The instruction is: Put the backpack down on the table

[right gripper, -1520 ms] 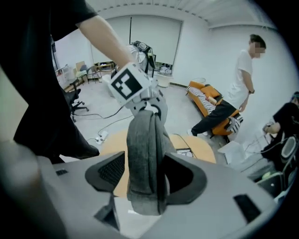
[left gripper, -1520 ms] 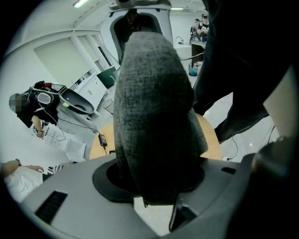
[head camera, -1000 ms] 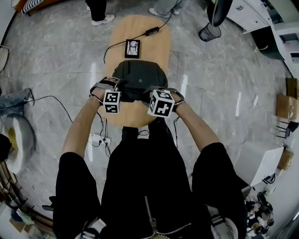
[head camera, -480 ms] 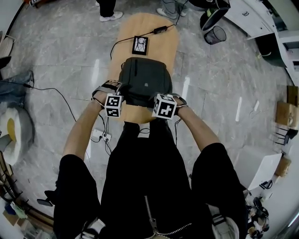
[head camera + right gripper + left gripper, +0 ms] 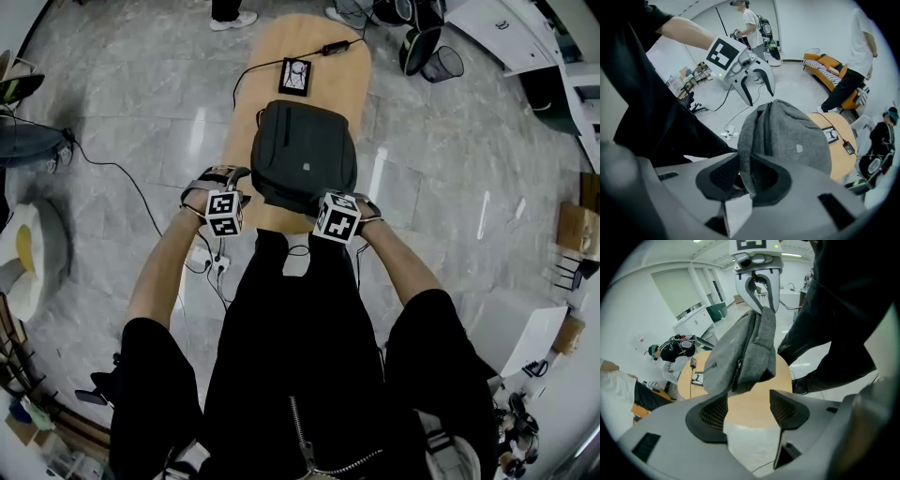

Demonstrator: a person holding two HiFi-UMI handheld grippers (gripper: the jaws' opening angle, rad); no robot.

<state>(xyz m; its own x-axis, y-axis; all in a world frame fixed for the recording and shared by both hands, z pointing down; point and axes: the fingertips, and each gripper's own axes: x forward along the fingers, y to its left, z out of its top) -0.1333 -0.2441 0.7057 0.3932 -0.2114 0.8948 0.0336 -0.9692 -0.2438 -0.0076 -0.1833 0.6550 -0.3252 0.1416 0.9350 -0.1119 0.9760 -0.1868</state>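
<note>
Grey backpack (image 5: 305, 155) sits on the near end of the wooden table (image 5: 309, 47). My right gripper (image 5: 740, 178) pinches a fold of its fabric. My left gripper (image 5: 749, 409) has just opened, its 2 jaws wide apart and empty.

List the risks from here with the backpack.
The dark grey fabric backpack is pinched by the right tongs alone; the left tongs have just opened, empty. It may flop sideways. It sits at the near end of the oval wooden table, so a backward tug could drag it off.
</note>
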